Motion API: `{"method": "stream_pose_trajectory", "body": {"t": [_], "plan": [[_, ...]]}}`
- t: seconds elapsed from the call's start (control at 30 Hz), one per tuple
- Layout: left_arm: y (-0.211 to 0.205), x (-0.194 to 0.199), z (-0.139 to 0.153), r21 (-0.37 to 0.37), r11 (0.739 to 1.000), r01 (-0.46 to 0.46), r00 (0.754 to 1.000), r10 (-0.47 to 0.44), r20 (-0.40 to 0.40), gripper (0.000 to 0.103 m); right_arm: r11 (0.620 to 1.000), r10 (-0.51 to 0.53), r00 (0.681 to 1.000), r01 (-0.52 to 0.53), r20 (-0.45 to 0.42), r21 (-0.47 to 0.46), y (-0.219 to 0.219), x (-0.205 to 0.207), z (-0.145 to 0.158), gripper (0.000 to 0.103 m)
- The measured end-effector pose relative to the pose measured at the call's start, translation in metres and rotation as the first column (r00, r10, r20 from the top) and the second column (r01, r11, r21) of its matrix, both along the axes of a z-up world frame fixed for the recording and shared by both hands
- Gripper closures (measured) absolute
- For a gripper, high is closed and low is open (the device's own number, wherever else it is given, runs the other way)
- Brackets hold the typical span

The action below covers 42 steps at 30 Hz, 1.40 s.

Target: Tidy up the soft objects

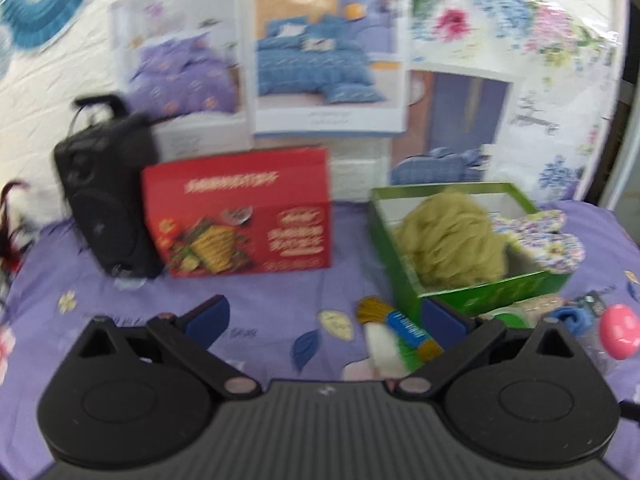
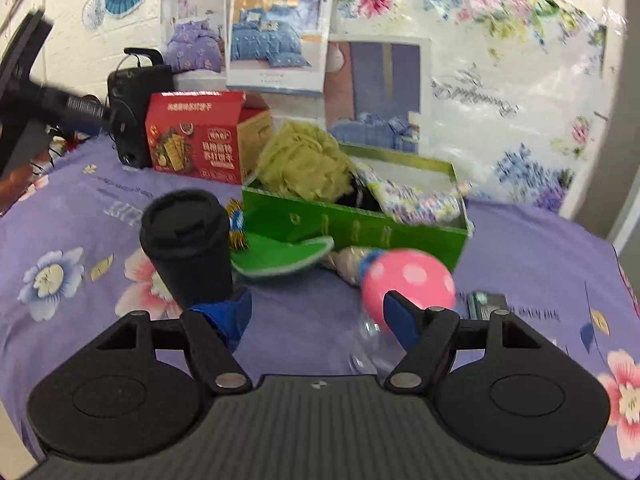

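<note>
A green box [image 1: 496, 292] [image 2: 352, 224] stands on the purple floral bedsheet. It holds an olive mesh pouf [image 1: 452, 240] [image 2: 304, 164] and a floral cloth piece [image 1: 548, 240] [image 2: 416, 200]. In front of the box lie a green soft slipper-like piece [image 2: 280, 258], a beige bundle [image 2: 348, 260], a yellow and blue scrubber [image 1: 400, 324] and a pink dotted ball [image 2: 408, 280] [image 1: 622, 330]. My left gripper [image 1: 328, 316] is open and empty, short of the box. My right gripper [image 2: 318, 314] is open with nothing between its pads; the ball sits just beyond its right finger.
A black lidded cup [image 2: 188, 240] stands right by my right gripper's left finger. A red carton [image 1: 240, 212] [image 2: 200, 140] and a black speaker [image 1: 104, 200] [image 2: 132, 120] stand at the back by the wall. A black stand [image 2: 36, 96] juts in at far left.
</note>
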<state>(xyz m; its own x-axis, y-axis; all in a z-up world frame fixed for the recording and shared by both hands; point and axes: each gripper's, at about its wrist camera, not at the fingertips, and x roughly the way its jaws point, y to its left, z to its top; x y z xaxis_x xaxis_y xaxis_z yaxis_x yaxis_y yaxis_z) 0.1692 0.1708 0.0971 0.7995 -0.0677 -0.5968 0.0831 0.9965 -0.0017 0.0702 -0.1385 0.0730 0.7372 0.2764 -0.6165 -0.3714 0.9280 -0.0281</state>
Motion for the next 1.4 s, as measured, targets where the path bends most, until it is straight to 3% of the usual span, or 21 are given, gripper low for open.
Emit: {"method": "stream_pose_trajectory", "body": {"t": [0.17, 0.3, 0.4, 0.47, 0.57, 0.73, 0.93, 1.0, 1.07, 1.13, 1.17, 1.27, 1.4], "plan": [[-0.069, -0.004, 0.031, 0.049, 0.983, 0.175, 0.984, -0.176, 0.018, 0.002, 0.995, -0.079, 0.996, 0.082, -0.051, 0.06, -0.028, -0.009, -0.017, 0.044], [-0.133, -0.023, 0.027, 0.11, 0.964, 0.24, 0.969, -0.246, 0.038, 0.001, 0.979, -0.131, 0.988, 0.142, -0.086, 0.143, -0.054, -0.022, -0.028, 0.044], [-0.178, -0.04, 0.003, 0.23, 0.936, 0.268, 0.957, -0.286, 0.05, 0.001, 0.965, -0.162, 0.982, 0.178, -0.094, 0.195, -0.074, -0.036, -0.031, 0.044], [-0.199, -0.047, -0.022, 0.33, 0.899, 0.288, 0.948, -0.316, 0.031, 0.001, 0.952, -0.184, 0.978, 0.203, -0.098, 0.23, -0.092, -0.046, -0.031, 0.044], [-0.213, -0.056, -0.054, 0.391, 0.853, 0.346, 0.927, -0.375, -0.003, 0.001, 0.935, -0.212, 0.97, 0.237, -0.119, 0.265, -0.119, -0.053, -0.034, 0.044], [-0.215, -0.057, -0.096, 0.451, 0.82, 0.353, 0.925, -0.379, -0.036, 0.001, 0.928, -0.226, 0.962, 0.26, -0.15, 0.266, -0.147, -0.038, -0.034, 0.043], [-0.202, -0.091, -0.097, 0.308, 0.824, 0.476, 0.878, -0.465, -0.116, 0.001, 0.972, -0.085, 0.995, 0.094, -0.05, 0.213, -0.124, 0.018, 0.018, 0.043], [-0.189, -0.1, -0.093, 0.215, 0.833, 0.51, 0.86, -0.489, -0.147, 0.001, 0.96, 0.011, 0.999, 0.0, -0.039, 0.281, -0.102, 0.038, 0.035, 0.043], [-0.17, -0.109, -0.091, 0.144, 0.853, 0.502, 0.862, -0.48, -0.163, 0.001, 0.908, 0.136, 0.988, -0.098, -0.066, 0.407, -0.077, 0.054, 0.044, 0.043], [-0.147, -0.115, -0.086, 0.126, 0.877, 0.464, 0.881, -0.443, -0.164, 0.001, 0.858, 0.222, 0.969, -0.143, -0.105, 0.492, -0.049, 0.072, 0.048, 0.043], [-0.132, -0.116, -0.082, 0.127, 0.892, 0.433, 0.897, -0.412, -0.161, 0.001, 0.851, 0.239, 0.963, -0.146, -0.123, 0.505, -0.034, 0.08, 0.05, 0.043], [-0.078, -0.113, -0.057, 0.13, 0.942, 0.311, 0.947, -0.295, -0.126, 0.001, 0.899, 0.22, 0.97, -0.161, -0.104, 0.407, 0.001, 0.09, 0.056, 0.043], [-0.006, -0.086, -0.02, 0.155, 0.979, 0.13, 0.991, -0.125, -0.039, 0.001, 0.961, 0.143, 0.987, -0.121, -0.072, 0.248, 0.015, 0.094, 0.054, 0.043]]}}
